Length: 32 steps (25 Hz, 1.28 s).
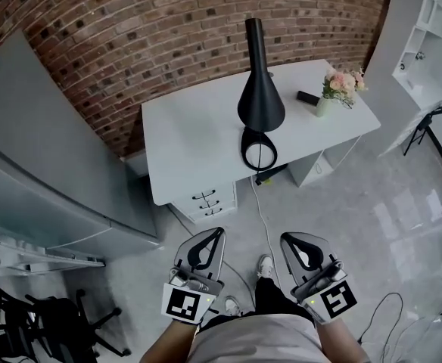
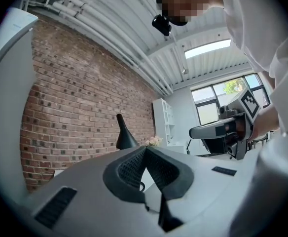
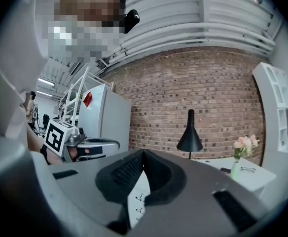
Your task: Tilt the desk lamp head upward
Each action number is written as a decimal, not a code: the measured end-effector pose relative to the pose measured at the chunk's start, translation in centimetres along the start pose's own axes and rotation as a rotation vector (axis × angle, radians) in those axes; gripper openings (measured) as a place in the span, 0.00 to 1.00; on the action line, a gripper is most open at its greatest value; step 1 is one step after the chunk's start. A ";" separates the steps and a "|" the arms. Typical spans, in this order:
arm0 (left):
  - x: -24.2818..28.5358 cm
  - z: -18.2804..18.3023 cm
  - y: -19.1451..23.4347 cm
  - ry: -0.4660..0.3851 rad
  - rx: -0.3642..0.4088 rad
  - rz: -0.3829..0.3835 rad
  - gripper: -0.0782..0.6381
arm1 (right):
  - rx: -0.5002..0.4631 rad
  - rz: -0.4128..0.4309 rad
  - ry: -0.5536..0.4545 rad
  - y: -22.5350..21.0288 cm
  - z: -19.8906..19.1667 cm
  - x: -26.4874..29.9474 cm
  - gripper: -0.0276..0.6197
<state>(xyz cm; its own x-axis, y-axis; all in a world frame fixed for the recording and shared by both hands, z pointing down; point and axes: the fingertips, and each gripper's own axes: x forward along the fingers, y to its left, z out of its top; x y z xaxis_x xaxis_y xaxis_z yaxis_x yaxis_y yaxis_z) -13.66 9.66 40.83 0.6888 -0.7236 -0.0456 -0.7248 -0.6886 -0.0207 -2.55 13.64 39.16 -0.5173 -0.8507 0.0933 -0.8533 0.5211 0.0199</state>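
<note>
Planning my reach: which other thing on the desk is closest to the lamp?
The small flat black object right of the lamp; the vase of pink flowers stands beyond it, nearer the desk's right end.

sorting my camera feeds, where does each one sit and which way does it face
Head view: on the person's head, steeply down at desk, lamp, left gripper, right gripper, legs.
Left gripper view: on that gripper, along its shut jaws toward lamp and brick wall; right gripper at right.
Right gripper view: likewise, jaws shut; left gripper at left.
All three share the lamp.
</note>
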 end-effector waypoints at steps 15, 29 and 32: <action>13.9 0.4 0.5 0.018 0.057 0.038 0.12 | 0.056 0.055 -0.024 -13.0 -0.7 4.3 0.06; 18.0 -0.2 1.0 0.032 0.064 0.123 0.12 | 0.057 0.154 -0.036 -17.1 -0.9 7.0 0.06; 18.4 -0.1 1.1 0.032 0.070 0.131 0.12 | 0.057 0.171 -0.039 -17.4 -0.8 7.6 0.06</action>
<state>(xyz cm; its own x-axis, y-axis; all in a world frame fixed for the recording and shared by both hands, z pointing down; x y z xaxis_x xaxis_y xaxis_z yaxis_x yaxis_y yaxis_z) -1.78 -4.38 40.11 0.5872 -0.8092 -0.0202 -0.8074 -0.5837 -0.0861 8.42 -1.81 40.36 -0.6562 -0.7528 0.0518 -0.7545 0.6544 -0.0498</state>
